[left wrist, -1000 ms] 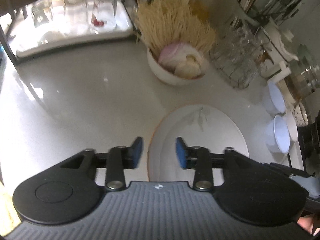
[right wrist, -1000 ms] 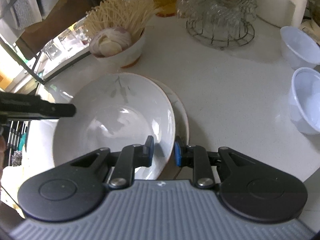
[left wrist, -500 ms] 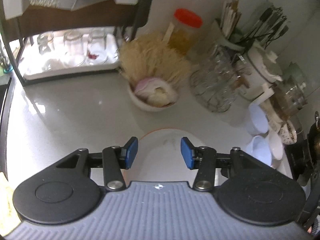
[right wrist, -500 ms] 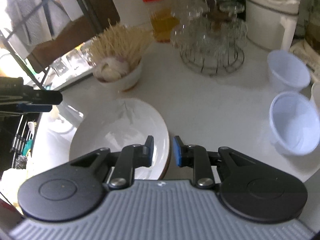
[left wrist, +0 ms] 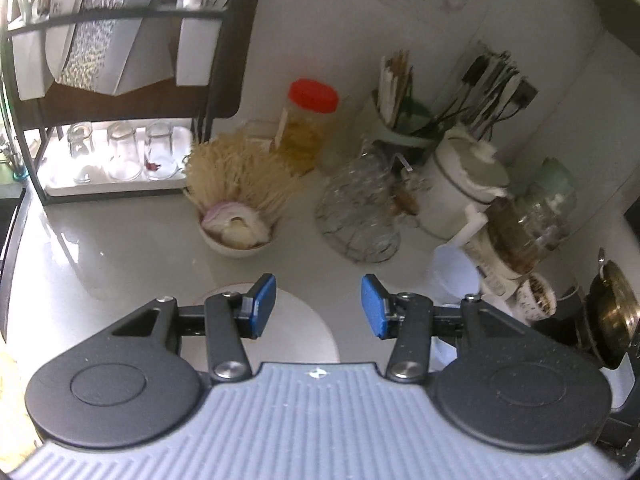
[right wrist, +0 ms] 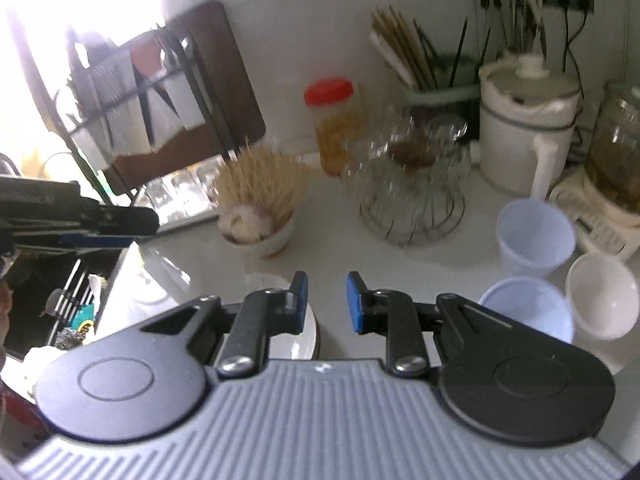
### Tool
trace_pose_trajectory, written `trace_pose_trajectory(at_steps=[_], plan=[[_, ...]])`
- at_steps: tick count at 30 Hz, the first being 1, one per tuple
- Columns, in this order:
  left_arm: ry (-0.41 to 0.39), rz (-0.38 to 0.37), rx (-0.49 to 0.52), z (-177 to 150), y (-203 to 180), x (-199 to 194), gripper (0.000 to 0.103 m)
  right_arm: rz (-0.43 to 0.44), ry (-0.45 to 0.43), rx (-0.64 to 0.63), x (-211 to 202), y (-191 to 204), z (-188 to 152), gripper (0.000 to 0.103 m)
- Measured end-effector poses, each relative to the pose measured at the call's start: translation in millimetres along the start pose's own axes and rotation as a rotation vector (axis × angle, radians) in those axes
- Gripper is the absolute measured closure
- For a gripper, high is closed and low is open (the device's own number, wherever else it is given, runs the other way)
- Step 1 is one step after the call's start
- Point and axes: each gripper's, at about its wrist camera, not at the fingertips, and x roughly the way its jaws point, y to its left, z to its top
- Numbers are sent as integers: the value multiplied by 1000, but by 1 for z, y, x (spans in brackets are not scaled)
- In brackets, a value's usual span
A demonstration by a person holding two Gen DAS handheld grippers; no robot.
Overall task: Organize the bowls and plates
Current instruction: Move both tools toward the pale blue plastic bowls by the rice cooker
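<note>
Left gripper (left wrist: 318,307): we see its blue fingers (left wrist: 262,305) spread apart with nothing between them, held above the table (left wrist: 120,248) and tilted down toward it. Right gripper (right wrist: 323,301): its fingers (right wrist: 354,304) stand a narrow gap apart, also released and holding nothing.

The plate (left wrist: 304,332) lies flat on the table just below and behind both pairs of fingers, its near part hidden by the gripper bodies; in the right wrist view only its rim (right wrist: 308,336) shows. We judge it has been set down there as the base of a stack.

To the right, three small bowls (right wrist: 534,236) sit close together, probably awaiting sorting.

Farther off stands a bowl of sticks (left wrist: 238,204), left of a wire basket of glasses (left wrist: 360,216). The dish rack (left wrist: 120,80) stands far left.
</note>
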Motion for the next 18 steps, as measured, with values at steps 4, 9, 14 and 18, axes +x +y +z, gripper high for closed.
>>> trace_pose_trajectory(at_steps=[4,9,14,18], plan=[[-26,-2,6,-12,-27,-14,46,14,-40,-8,-28,-13,3,78],[-26,-9,-3,-31,-55,-24,44,36,-69,-45,-58,-26,3,78],[-47,4,6,-54,-78,-29,43,72,-80,-78,-75,-41,-4,78],[-55,35,-16,-72,-94,-30,43,109,-71,-101,-81,-54,-10,78]])
